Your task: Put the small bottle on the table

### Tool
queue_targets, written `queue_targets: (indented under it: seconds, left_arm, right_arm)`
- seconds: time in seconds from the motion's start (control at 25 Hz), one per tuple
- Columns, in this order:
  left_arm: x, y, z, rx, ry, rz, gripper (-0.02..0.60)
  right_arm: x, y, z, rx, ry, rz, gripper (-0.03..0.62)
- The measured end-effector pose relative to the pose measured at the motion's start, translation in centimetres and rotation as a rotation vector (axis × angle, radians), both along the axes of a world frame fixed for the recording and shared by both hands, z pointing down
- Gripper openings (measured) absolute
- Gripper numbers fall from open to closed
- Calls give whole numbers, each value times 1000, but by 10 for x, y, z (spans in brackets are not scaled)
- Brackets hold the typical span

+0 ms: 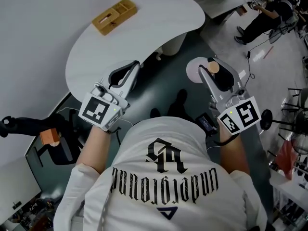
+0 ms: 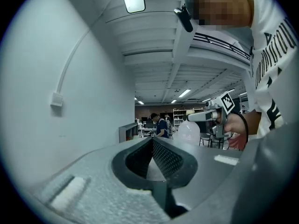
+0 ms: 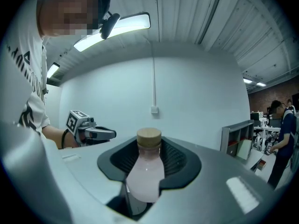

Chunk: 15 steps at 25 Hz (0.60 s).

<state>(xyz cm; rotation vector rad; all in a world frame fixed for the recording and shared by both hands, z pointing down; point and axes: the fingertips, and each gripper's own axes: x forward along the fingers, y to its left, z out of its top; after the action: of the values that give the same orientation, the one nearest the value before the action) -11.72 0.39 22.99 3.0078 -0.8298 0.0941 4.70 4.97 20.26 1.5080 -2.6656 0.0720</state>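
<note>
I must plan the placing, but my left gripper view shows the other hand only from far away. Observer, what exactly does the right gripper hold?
Observer: The right gripper is closed on a small bottle with pale pinkish contents and a cork-coloured cap. Its pads press on the bottle's body.
Operator: Is the bottle already above the table?
Observer: No. In the head view it is over the dark floor, to the right of the rounded edge of the white table.
Operator: Does anything lie on the table?
Observer: A wooden box sits near the far side. The part nearest the grippers shows nothing on it.
</note>
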Motion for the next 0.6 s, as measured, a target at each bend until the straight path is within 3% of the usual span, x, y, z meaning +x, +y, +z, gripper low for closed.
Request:
queue_targets:
  seconds: [0.32,0.6]
  left_arm:
    - [3,-32,6,-12,7,-58,3]
    - [31,-71,16,-33,5,-105,3]
  right_arm:
    - [8,-50,7,-6,-10,-60,138]
    - [31,-106,21,-37,-22,-131,138]
